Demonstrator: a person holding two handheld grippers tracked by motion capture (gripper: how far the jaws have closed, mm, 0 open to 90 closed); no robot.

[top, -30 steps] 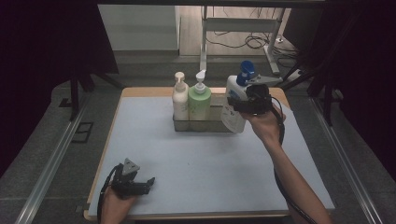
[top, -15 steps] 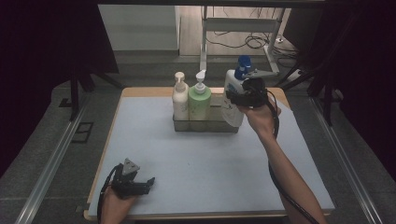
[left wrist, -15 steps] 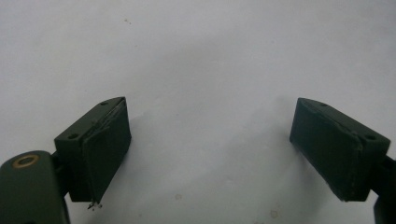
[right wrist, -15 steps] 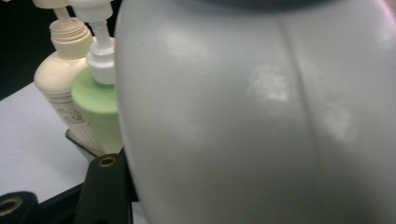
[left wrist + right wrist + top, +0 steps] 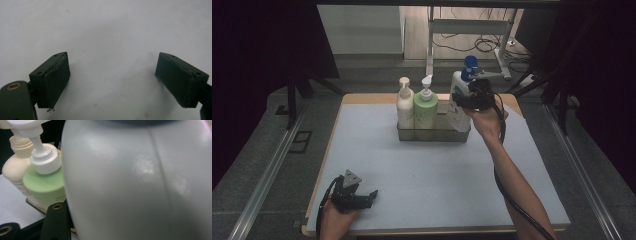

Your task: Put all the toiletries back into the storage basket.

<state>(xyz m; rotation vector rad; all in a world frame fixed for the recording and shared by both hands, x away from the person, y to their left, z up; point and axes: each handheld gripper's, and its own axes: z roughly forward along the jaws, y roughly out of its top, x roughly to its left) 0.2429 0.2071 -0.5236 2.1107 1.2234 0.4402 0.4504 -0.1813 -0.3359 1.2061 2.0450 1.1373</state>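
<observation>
A white bottle [image 5: 458,107] with a blue pump top stands upright at the right end of the clear tray [image 5: 432,135], and my right gripper [image 5: 472,100] is shut on its upper body. In the right gripper view the white bottle [image 5: 140,182] is very close, with one black finger [image 5: 56,222] against its left side. A cream pump bottle [image 5: 404,105] and a green pump bottle [image 5: 425,107] stand in the tray's left part. My left gripper [image 5: 369,196] rests open near the table's front left corner, its jaws [image 5: 113,82] wide over bare mat.
The light blue mat [image 5: 437,175] covers the wooden table top. Metal rails run along both sides of the table. A stand and cables lie on the floor beyond the far edge.
My right gripper has carried the white bottle a little left and down, into the tray's right end beside the green bottle. The left gripper has stayed put.
</observation>
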